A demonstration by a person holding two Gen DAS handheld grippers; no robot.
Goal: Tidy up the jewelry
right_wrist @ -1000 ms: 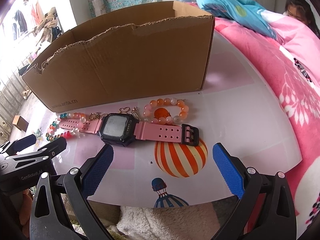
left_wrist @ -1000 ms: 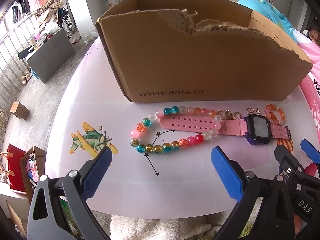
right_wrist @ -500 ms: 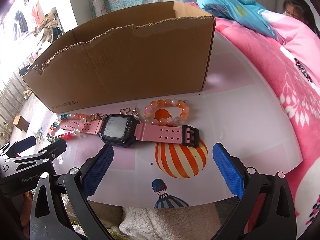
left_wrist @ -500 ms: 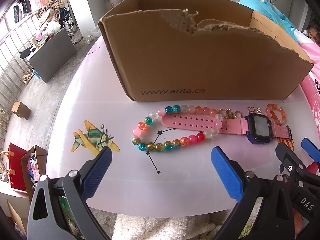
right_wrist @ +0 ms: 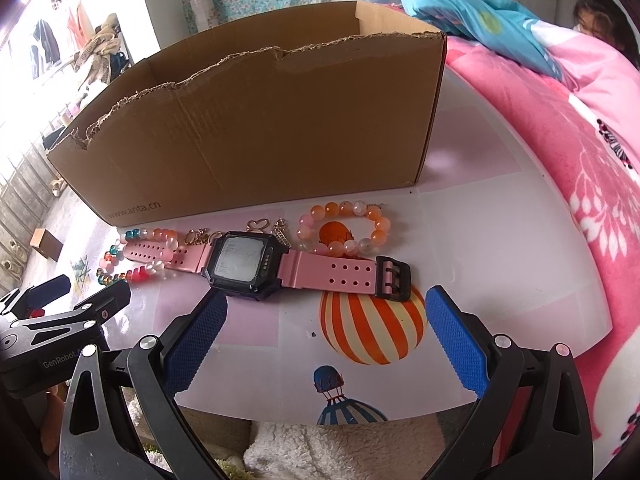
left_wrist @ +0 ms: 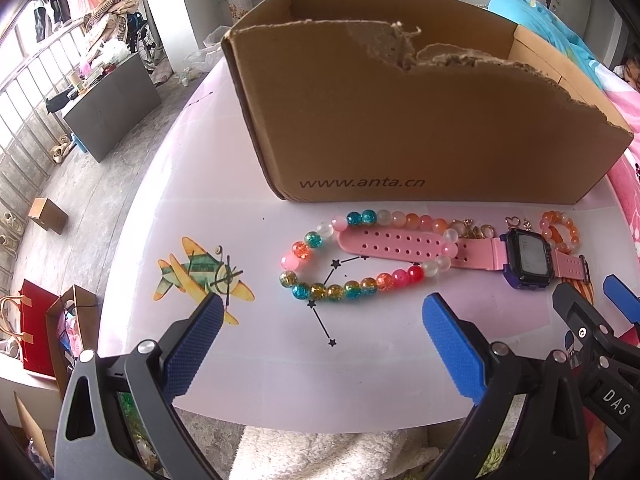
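White round counter (left_wrist: 224,208) with cartoon prints, pink bed cover (right_wrist: 560,152) along its right side. Large brown cardboard box with torn top edge (left_wrist: 400,120) stands on the far half of the counter, open top, "www.anta.cn" printed on its near wall. All jewelry lies in a row just in front of that near wall, none in the box as far as can be seen.

Pink-strapped digital watch with dark square case (right_wrist: 240,265) lies flat, screen up, black buckle end to the right on the orange-striped balloon print (right_wrist: 372,332); its holed left strap runs through the loop of the multicoloured glass bead bracelet (left_wrist: 352,284). Orange-and-white bead bracelet (right_wrist: 344,228) lies just behind the right strap, near the box's right corner. Small gold charms (right_wrist: 260,226) sit between the watch and the box.

Left claw (left_wrist: 320,344) spread wide, holding nothing, low at the near edge, facing the multicoloured bracelet. Right claw (right_wrist: 326,336) also spread wide, empty, near the edge, facing the watch's right strap. Each claw shows at the side of the other's view.
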